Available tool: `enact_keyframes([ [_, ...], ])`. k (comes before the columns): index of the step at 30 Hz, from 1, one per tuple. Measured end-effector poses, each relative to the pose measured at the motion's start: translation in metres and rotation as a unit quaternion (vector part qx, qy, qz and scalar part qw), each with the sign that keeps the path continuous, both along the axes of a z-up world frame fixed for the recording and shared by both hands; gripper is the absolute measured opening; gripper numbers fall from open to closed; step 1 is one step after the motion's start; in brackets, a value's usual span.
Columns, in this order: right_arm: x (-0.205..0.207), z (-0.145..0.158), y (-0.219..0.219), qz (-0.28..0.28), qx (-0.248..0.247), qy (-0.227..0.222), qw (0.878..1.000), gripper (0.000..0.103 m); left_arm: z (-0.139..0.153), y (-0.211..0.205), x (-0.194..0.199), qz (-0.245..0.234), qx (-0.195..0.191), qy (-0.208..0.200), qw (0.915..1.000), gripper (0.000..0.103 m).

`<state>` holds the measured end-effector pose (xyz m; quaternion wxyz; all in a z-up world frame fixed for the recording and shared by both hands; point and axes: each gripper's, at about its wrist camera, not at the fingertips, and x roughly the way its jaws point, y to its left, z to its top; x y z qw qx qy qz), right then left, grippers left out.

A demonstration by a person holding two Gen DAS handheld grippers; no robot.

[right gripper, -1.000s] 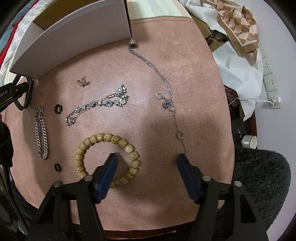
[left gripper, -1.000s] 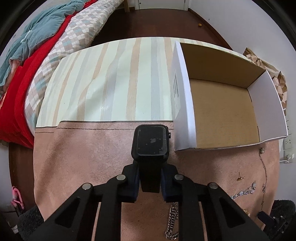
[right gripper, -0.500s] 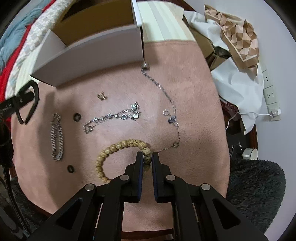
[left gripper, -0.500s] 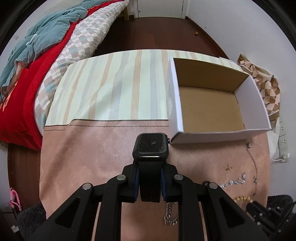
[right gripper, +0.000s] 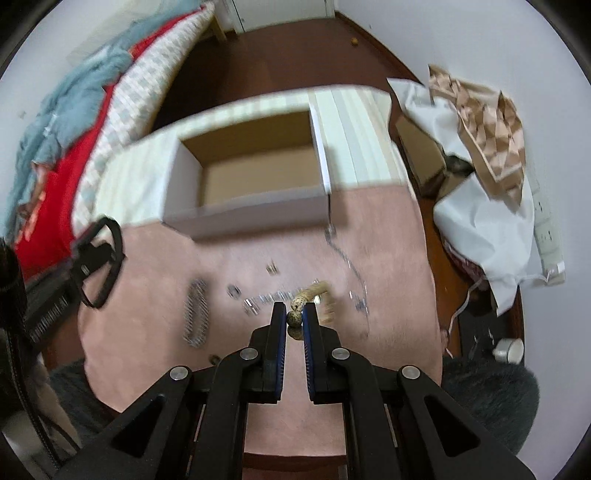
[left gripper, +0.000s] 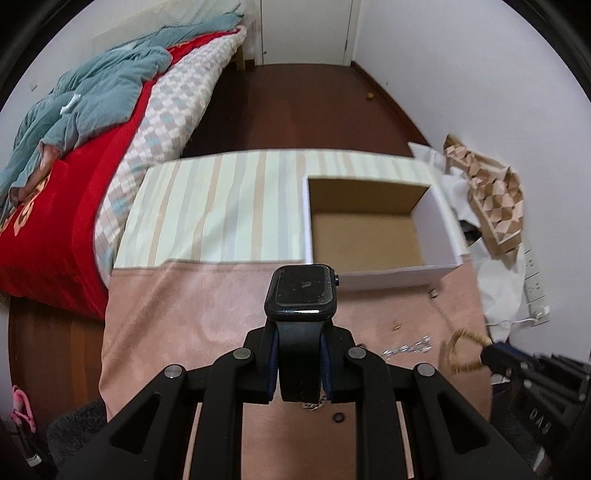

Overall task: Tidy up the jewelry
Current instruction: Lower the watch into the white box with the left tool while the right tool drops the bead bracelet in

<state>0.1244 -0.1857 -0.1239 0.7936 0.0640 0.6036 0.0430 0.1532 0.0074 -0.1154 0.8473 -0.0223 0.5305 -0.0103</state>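
I see plain white walls (left gripper: 461, 66) across the top and right of the frame, with a dark brown wooden floor (left gripper: 295, 107) below them. At upper left lies a bed with a red cover (left gripper: 62, 206) and a rumpled teal blanket (left gripper: 92, 107). A white door (left gripper: 306, 29) stands top centre.

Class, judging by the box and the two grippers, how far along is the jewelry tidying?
Done: nothing; the box looks empty. In hand: the left gripper clamps the smartwatch; the right gripper pinches the bead bracelet. Left on the pink cloth: silver chains and small pieces.
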Motion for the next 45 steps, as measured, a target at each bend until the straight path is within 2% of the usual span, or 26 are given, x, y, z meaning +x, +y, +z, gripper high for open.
enact_keyframes([
  [5, 0.034, 0.04, -0.005, 0.006, 0.024, -0.038, 0.999, 0.009, 0.027, -0.002, 0.017, -0.004, -0.016, -0.018, 0.9997, 0.015],
  [9, 0.072, 0.052, -0.002, 0.016, 0.034, -0.054, 0.998, 0.009, 0.033, 0.001, 0.043, -0.004, -0.039, -0.017, 0.9991, 0.015],
  [12, 0.102, 0.043, 0.003, 0.026, 0.041, -0.045, 0.998, 0.009, 0.023, 0.003, 0.067, -0.003, -0.061, 0.0, 0.9981, 0.015],
  [18, 0.151, 0.006, 0.012, 0.029, 0.035, -0.011, 0.999, 0.009, -0.007, 0.0, 0.104, -0.003, -0.097, 0.048, 0.9942, 0.015],
  [24, 0.172, -0.027, 0.01, 0.035, 0.047, 0.018, 0.998, 0.009, -0.028, -0.013, 0.126, -0.014, -0.111, 0.083, 0.9903, 0.016],
  [27, 0.176, -0.036, 0.007, 0.032, 0.062, 0.035, 0.997, 0.01, -0.028, -0.016, 0.132, -0.013, -0.109, 0.084, 0.9904, 0.017],
  [29, 0.176, -0.038, 0.003, 0.029, 0.06, 0.039, 0.997, 0.012, -0.024, -0.016, 0.135, -0.011, -0.102, 0.078, 0.9917, 0.022],
  [30, 0.175, -0.038, 0.003, 0.028, 0.056, 0.039, 0.997, 0.014, -0.021, -0.016, 0.135, -0.01, -0.098, 0.074, 0.9924, 0.033],
  [31, 0.175, -0.037, 0.002, 0.027, 0.049, 0.036, 0.998, 0.022, -0.019, -0.015, 0.137, -0.008, -0.096, 0.07, 0.9929, 0.048],
  [32, 0.173, -0.034, 0.001, 0.026, 0.046, 0.031, 0.998, 0.034, -0.014, -0.013, 0.135, -0.002, -0.095, 0.061, 0.9936, 0.053],
  [34, 0.17, -0.028, 0.0, 0.025, 0.041, 0.022, 0.999, 0.043, -0.008, -0.009, 0.134, 0.004, -0.086, 0.05, 0.9951, 0.064],
  [36, 0.167, -0.02, 0.0, 0.029, 0.028, 0.013, 0.999, 0.047, -0.002, -0.005, 0.129, 0.011, -0.068, 0.036, 0.9969, 0.067],
  [37, 0.166, -0.016, -0.001, 0.028, 0.018, 0.01, 0.999, 0.053, 0.0, -0.003, 0.128, 0.014, -0.056, 0.029, 0.9979, 0.074],
  [38, 0.163, -0.013, -0.001, 0.027, 0.0, 0.002, 1.0, 0.064, 0.003, -0.002, 0.125, 0.017, -0.039, 0.022, 0.9988, 0.081],
  [39, 0.161, -0.011, 0.0, 0.028, -0.018, -0.003, 0.999, 0.07, 0.004, 0.001, 0.121, 0.023, -0.018, 0.013, 0.9995, 0.093],
  [40, 0.158, -0.01, 0.001, 0.028, -0.038, -0.006, 0.999, 0.083, 0.005, 0.001, 0.119, 0.026, -0.007, 0.009, 0.9996, 0.096],
  [41, 0.156, -0.01, 0.002, 0.029, -0.054, -0.008, 0.998, 0.091, 0.005, 0.002, 0.115, 0.028, 0.008, 0.002, 0.9996, 0.096],
  [42, 0.152, -0.011, 0.003, 0.03, -0.068, -0.01, 0.997, 0.093, 0.004, 0.002, 0.111, 0.031, 0.025, -0.002, 0.9992, 0.097],
  [45, 0.143, -0.019, 0.002, 0.027, -0.083, -0.006, 0.996, 0.094, -0.004, 0.005, 0.101, 0.027, 0.046, -0.003, 0.9986, 0.101],
])
